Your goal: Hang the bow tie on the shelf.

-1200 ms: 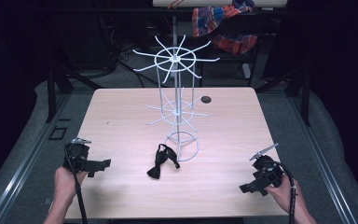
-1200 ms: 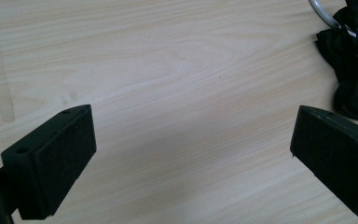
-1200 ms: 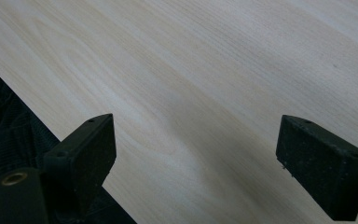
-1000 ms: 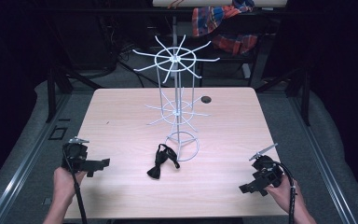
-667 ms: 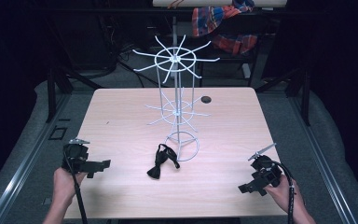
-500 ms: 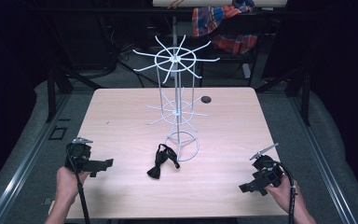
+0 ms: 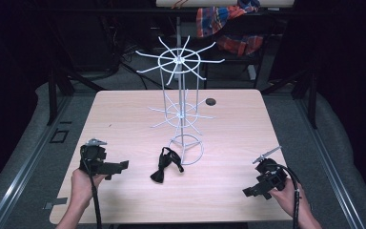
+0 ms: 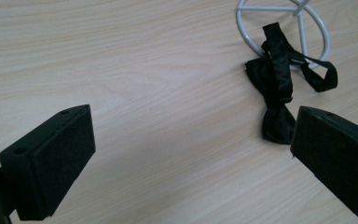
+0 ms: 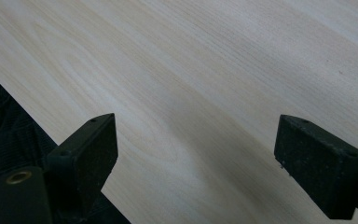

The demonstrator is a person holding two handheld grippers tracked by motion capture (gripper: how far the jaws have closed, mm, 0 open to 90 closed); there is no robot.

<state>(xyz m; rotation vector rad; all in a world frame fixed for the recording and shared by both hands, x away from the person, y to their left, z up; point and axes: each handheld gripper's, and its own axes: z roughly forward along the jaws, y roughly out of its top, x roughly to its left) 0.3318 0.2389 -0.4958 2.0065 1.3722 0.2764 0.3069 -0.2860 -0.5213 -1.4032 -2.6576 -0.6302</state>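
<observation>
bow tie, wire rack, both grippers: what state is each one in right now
bow tie: lying flat on the table, strap over the rack's base ring, ungripped
wire rack: upright, hooks bare
left gripper: open, holding nothing
right gripper: open, holding nothing

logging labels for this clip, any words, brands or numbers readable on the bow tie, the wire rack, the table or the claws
None can be read: the bow tie, wire rack, table, left claw and right claw all show plain surfaces with no print.
</observation>
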